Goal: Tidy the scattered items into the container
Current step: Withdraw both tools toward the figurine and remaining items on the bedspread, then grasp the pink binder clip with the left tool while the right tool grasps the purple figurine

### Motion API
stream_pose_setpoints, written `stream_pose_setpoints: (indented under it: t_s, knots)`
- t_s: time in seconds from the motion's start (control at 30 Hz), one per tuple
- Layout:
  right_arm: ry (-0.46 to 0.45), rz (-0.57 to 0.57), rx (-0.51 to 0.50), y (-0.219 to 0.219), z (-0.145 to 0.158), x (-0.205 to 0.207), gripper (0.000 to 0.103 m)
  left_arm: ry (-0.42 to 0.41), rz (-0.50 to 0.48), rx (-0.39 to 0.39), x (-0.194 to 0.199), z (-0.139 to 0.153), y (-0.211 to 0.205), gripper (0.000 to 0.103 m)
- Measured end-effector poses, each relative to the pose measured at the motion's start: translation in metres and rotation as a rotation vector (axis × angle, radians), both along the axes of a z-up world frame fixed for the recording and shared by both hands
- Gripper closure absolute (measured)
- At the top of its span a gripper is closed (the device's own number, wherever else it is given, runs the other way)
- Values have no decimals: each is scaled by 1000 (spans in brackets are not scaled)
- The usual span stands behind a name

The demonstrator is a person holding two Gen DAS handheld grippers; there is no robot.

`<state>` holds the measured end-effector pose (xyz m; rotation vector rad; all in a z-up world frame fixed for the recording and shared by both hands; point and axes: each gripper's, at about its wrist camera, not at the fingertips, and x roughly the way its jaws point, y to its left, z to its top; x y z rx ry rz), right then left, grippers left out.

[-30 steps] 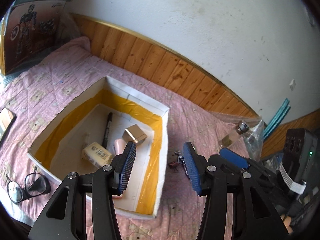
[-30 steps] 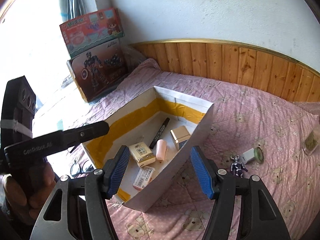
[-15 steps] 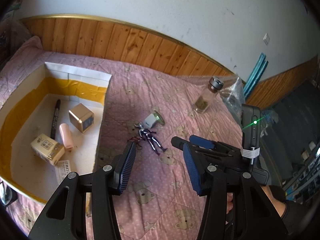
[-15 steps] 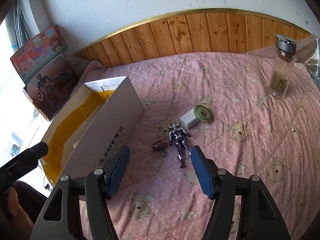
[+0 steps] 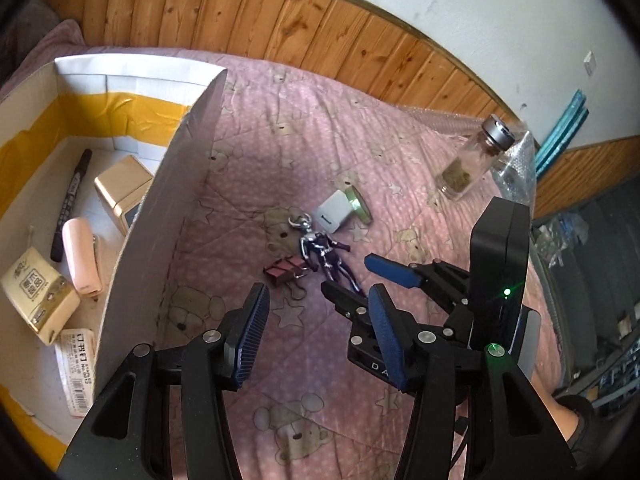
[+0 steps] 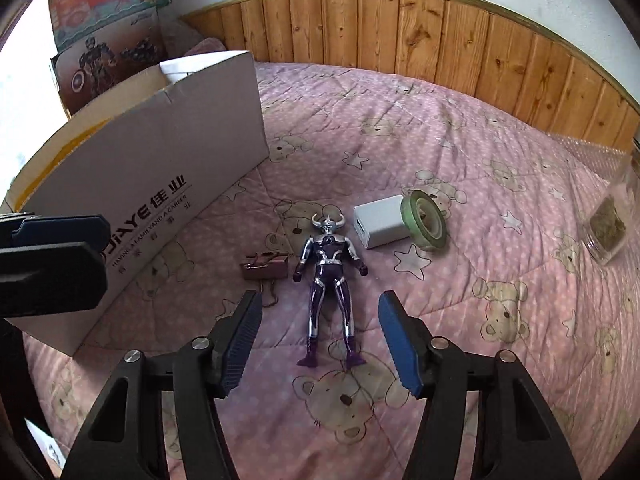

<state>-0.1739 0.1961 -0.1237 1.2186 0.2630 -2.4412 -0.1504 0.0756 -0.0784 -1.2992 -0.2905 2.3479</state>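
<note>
- The right gripper (image 6: 320, 340) tips down over the toy figure (image 6: 330, 268). Its jaws have just been closing, but they are still apart — the toy's legs lie between them, not squeezed.
- The left gripper (image 5: 314, 336) tips down too, wide open, holding nothing.
- The box (image 6: 160, 160) sits to its left on the pink bear blanket (image 6: 480, 300), by a wood wall (image 6: 440, 44).

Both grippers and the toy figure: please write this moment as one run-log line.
left gripper: open, empty | right gripper: open, jaws just closing, over toy figure, not gripping | cardboard box: holds several items | figure: lying on quilt
</note>
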Motion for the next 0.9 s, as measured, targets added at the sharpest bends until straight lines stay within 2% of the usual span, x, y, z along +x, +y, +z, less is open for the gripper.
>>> stream_pose_setpoints:
  t_s: [0.03,0.07,0.1,0.13,0.2,0.3,0.37,0.47,0.53,0.6,0.67,0.7,0.73,0.77,0.9]
  knots:
    - [-9,-5,2,1,-5,-4,53,-6,-1,-4,-4,-4,4,49]
    - [-33,-22,7,4,-11,-9,65,-12,-2,-8,-8,-7,8,49]
    - [-79,-41,9,8,-18,-13,71,-18,-5,-14,-12,-12,13,48]
    - [-84,-52,-14,12,-16,-13,72,-27,-4,-24,-16,-17,17,48]
    - [-151,-77,25,15,-13,-15,72,-50,3,-44,-23,-29,23,48]
    - [-231,-107,-20,29,-12,-8,73,-83,34,-69,-34,-45,27,48]
    - [-248,-125,-40,38,-14,-3,73,-100,54,-83,-40,-53,29,48]
    - [-243,-128,-38,40,-15,1,73,-121,75,-99,-47,-66,33,48]
    - [-230,-132,-54,42,-17,-1,72,-83,80,-122,-45,-66,38,48]
    - [-205,-133,-77,42,-20,-4,62,-59,78,-155,-43,-67,43,49]
    - [-169,-129,-76,41,-22,-7,60,-34,76,-182,-41,-69,46,53]
    - [-161,-126,-74,40,-23,-8,60,-20,75,-209,-40,-69,48,65]
    - [-160,-127,-68,40,-23,-8,62,-12,71,-224,-39,-70,47,66]
    - [-166,-134,-59,40,-23,-8,74,-12,68,-212,-39,-69,44,66]
    - [-200,-169,-105,48,-23,-11,75,-34,80,-165,-39,-68,36,67]
